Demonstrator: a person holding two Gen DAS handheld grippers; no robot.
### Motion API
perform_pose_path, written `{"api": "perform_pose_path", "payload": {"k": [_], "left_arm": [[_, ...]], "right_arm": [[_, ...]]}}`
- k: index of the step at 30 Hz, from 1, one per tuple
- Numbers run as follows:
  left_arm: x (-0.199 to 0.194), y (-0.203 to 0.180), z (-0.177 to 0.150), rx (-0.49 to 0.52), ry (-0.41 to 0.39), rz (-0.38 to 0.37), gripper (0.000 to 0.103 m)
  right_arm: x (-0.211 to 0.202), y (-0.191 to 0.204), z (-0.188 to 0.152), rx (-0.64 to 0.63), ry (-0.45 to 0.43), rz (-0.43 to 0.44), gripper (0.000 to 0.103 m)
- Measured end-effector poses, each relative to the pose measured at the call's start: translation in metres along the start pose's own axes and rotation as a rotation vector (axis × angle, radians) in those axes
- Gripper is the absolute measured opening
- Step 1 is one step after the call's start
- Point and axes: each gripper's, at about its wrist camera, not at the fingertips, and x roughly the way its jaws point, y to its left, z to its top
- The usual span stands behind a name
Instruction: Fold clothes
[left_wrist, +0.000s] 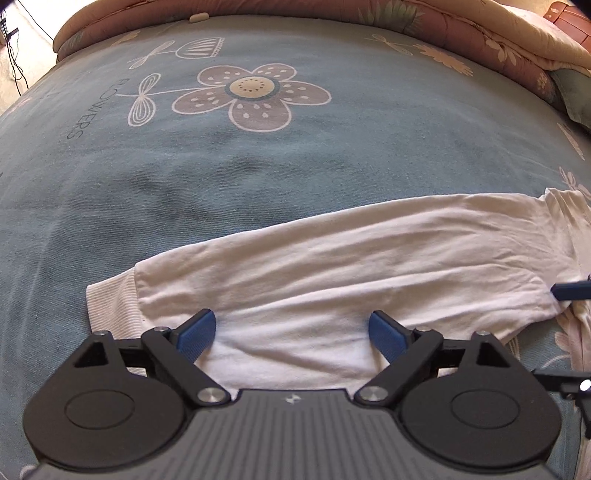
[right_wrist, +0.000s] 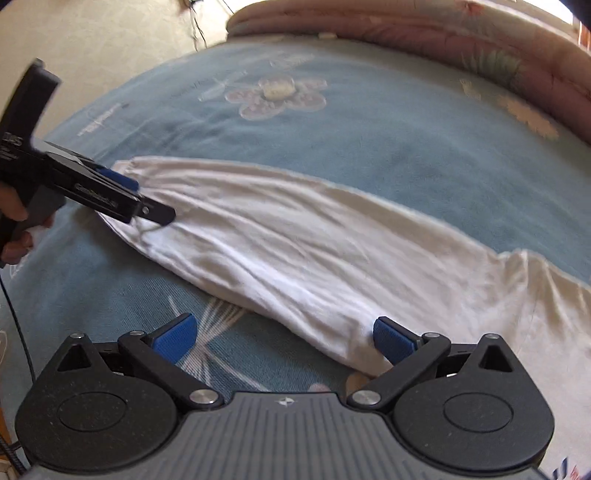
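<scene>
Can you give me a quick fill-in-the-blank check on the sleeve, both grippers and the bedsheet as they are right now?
1. The long sleeve lying on the bed is ____ in colour.
2. The left gripper has its jaws ____, with nothing clamped.
3. The right gripper hangs over the near ____ of the sleeve, jaws apart.
4. The blue bedsheet is printed with a large ____ beyond the sleeve.

Missing words: white; open; edge; flower

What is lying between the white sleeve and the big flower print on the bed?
Nothing: in the left wrist view, only bare blue sheet lies between the sleeve and the flower.
</scene>
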Motion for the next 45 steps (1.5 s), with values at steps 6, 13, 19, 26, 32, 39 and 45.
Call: {"api": "perform_pose_path", "payload": {"k": [6, 13, 19, 26, 32, 39, 45], "left_arm": [[-0.002, -0.002, 0.004, 0.0, 0.013, 0.008, 0.092], [-0.023, -0.04, 0.022, 0.051, -0.047, -0.024, 0.092], [-0.029, -0.126, 0.033, 0.16, -0.089, -0.124, 0.092], [-0.049, -0.257, 0.017, 0.243, -0.077, -0.243, 0.092], [-0.058, -0.356, -0.025, 0.292, -0.021, -0.309, 0.092], [-0.051, -0.414, -0.089, 0.347, 0.135, -0.237, 0.092], [-0.055, -0.426, -0.104, 0.438, 0.165, -0.237, 0.092]], "right_arm": [[-0.014, 0.029, 0.01, -0.046, -0.073, 0.142, 0.103], [-0.05, -0.024, -0.017, -0.002, -0.104, -0.107, 0.103], [-0.089, -0.096, -0.073, 0.097, -0.09, -0.31, 0.103], [-0.156, -0.171, -0.155, 0.287, -0.083, -0.438, 0.103], [-0.196, -0.207, -0.24, 0.331, -0.009, -0.404, 0.103], [-0.229, -0.216, -0.303, 0.172, 0.071, -0.295, 0.103], [-0.249, -0.221, -0.309, 0.212, 0.019, -0.281, 0.103]]}}
